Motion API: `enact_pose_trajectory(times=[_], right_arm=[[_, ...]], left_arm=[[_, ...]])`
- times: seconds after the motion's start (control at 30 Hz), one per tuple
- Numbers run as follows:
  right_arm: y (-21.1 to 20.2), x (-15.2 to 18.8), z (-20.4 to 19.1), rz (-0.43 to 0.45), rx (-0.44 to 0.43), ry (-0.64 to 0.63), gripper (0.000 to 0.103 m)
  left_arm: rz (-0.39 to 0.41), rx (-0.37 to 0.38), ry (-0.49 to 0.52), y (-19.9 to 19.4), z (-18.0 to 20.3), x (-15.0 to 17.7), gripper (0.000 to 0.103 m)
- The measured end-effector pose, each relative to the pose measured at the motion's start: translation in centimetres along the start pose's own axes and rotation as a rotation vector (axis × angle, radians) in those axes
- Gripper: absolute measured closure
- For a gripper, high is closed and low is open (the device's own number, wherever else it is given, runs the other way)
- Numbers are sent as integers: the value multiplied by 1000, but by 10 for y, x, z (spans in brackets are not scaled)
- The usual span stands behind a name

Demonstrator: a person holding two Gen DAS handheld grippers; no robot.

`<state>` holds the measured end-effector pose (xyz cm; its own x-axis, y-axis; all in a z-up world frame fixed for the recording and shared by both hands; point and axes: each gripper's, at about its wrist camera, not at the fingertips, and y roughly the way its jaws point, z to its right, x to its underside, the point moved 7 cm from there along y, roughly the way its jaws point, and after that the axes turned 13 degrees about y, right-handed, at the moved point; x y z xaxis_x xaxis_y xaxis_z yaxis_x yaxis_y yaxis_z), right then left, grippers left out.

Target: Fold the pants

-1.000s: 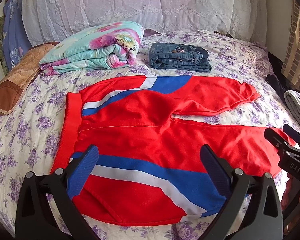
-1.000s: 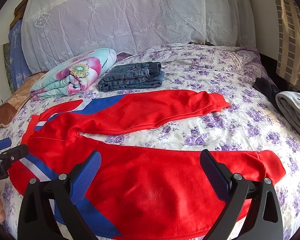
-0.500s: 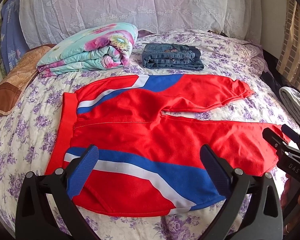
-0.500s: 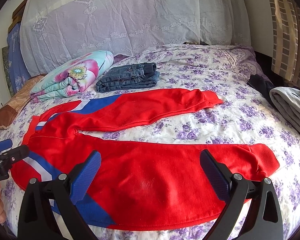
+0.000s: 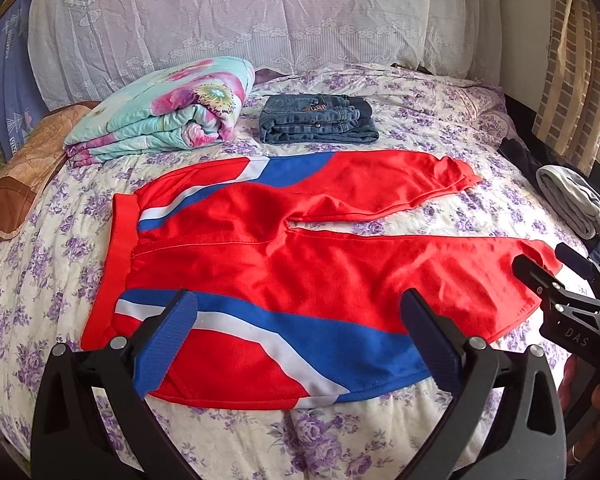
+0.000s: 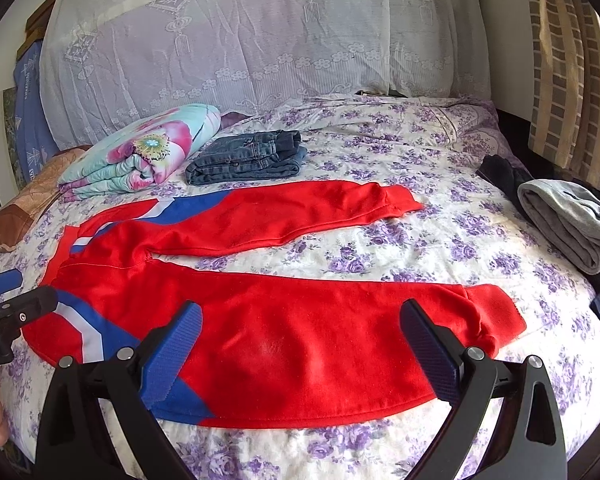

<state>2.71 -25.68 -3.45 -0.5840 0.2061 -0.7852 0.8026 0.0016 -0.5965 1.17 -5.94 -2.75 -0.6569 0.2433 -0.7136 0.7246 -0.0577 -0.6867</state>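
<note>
Red pants [image 5: 284,256] with blue and white side stripes lie flat on the bed, waistband to the left, both legs spread to the right; they also show in the right wrist view [image 6: 300,320]. My left gripper [image 5: 300,336] is open and empty, above the near hip and stripe. My right gripper [image 6: 300,344] is open and empty, above the near leg. The right gripper also shows at the right edge of the left wrist view [image 5: 560,272], by the near cuff. The left gripper shows at the left edge of the right wrist view [image 6: 12,292], by the waistband.
The bed has a purple floral sheet [image 5: 440,112]. Folded jeans [image 5: 318,124] and a folded floral quilt [image 5: 160,116] lie behind the pants. A brown pillow [image 5: 24,168] is at far left. Folded grey clothing [image 6: 568,224] and dark clothes sit at the right edge.
Both grippers have pulled back toward the near edge of the bed and risen a little, so more sheet shows in front of the pants. The pants have not moved.
</note>
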Motion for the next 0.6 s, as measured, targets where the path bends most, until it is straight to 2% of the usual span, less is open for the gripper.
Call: enact_pose_trajectory(times=[0.6], right_arm=[[-1,4,4,-6,-2,3,3]], left_arm=[[-2,14,14,-3,10,2,4]])
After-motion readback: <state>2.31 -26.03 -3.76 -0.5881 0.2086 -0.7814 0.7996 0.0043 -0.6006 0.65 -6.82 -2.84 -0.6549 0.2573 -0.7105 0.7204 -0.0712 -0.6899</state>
